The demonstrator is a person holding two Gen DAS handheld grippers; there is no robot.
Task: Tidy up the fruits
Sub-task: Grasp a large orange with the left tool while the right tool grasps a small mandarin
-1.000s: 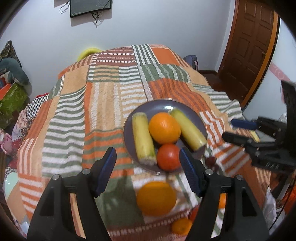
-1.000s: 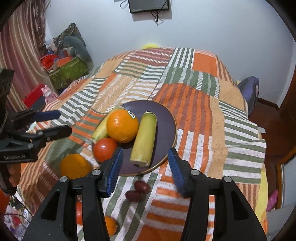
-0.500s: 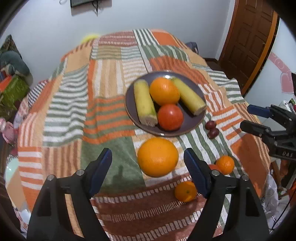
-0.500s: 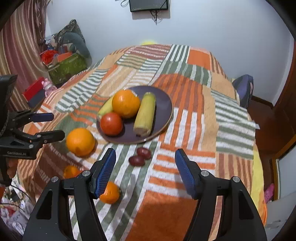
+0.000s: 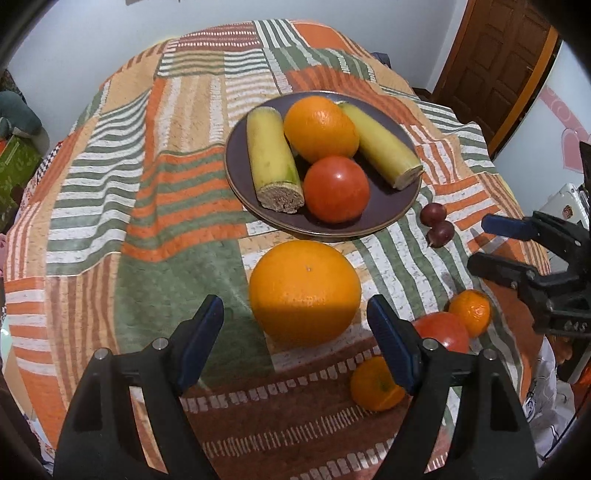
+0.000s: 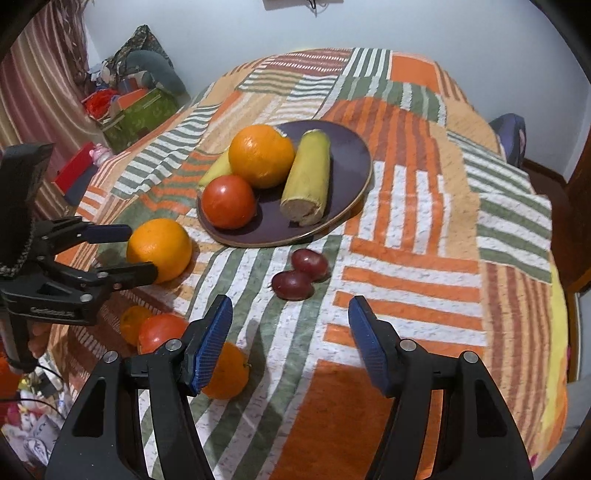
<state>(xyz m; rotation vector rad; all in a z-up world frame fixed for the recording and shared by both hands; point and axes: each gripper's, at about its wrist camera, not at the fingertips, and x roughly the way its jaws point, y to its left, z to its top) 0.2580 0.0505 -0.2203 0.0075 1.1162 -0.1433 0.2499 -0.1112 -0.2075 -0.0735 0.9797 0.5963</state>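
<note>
In the right wrist view, 1 small orange (image 6: 225, 373) is half hidden behind the right claw (image 6: 290, 341)'s blue pad, and another small orange (image 6: 133, 325) sits partly behind a loose tomato (image 6: 160, 330). On the plate (image 6: 351, 162), 1 corn piece (image 6: 216, 173) shows only its tip behind the orange (image 6: 261, 155) and tomato (image 6: 229, 201). In the left wrist view, the loose tomato (image 5: 441, 330) is partly covered by the left claw (image 5: 295, 341)'s finger. The wall screen (image 6: 303, 3) is cut off at the top edge.
</note>
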